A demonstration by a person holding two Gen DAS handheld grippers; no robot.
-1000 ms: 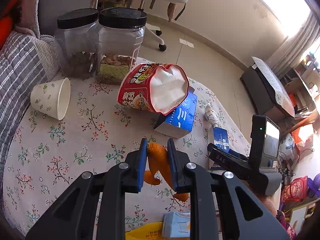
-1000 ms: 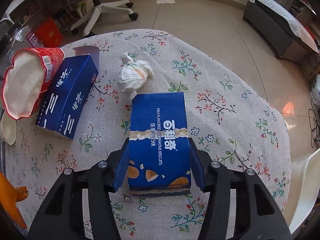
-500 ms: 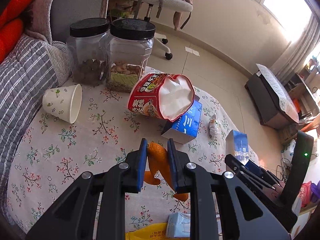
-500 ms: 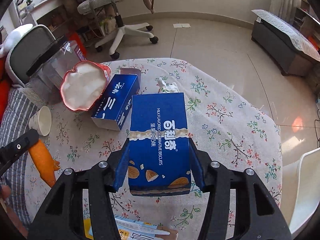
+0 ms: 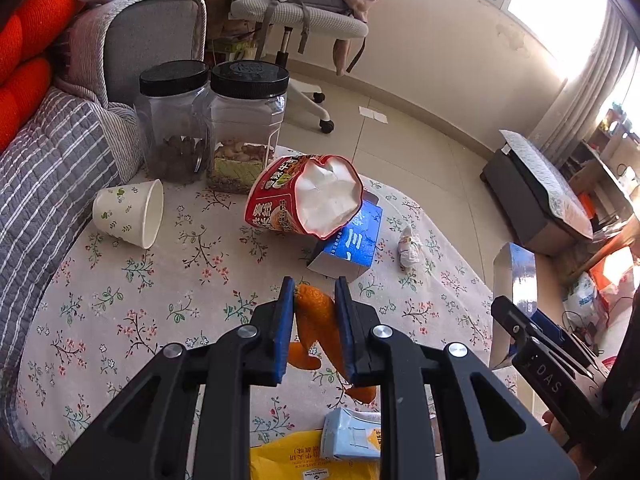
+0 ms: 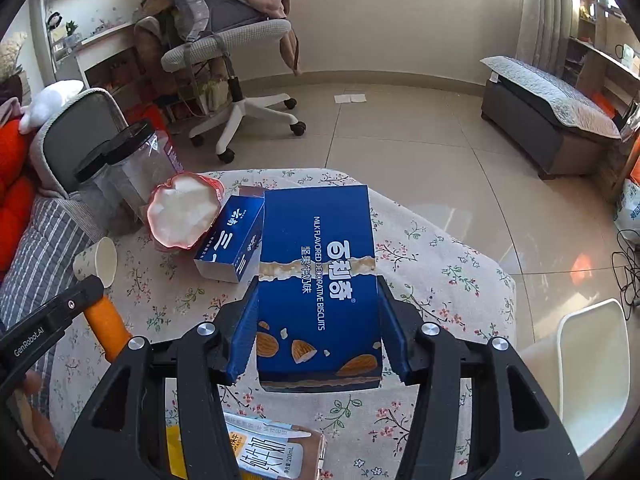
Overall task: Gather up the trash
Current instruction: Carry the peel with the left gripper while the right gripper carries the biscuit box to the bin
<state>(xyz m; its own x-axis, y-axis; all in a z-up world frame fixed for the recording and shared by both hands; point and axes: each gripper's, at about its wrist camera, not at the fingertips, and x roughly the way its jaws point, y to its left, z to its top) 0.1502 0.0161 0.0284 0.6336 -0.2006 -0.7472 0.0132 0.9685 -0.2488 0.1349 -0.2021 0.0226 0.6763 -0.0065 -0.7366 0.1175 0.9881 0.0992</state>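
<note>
My left gripper is shut on a strip of orange peel, held a little above the floral tablecloth. My right gripper is shut on a blue biscuit box, lifted clear of the table; the box also shows at the right of the left wrist view. On the table lie a crushed red noodle cup, a blue carton, a crumpled tissue and a tipped paper cup.
Two black-lidded jars stand at the table's far edge by a grey sofa. A small milk carton and a yellow bag lie at the near edge. An office chair and a low bench stand on the floor.
The right gripper has lifted the blue biscuit box up off the table and tilted to look further out. The left gripper has risen a little with the orange peel still in it.
</note>
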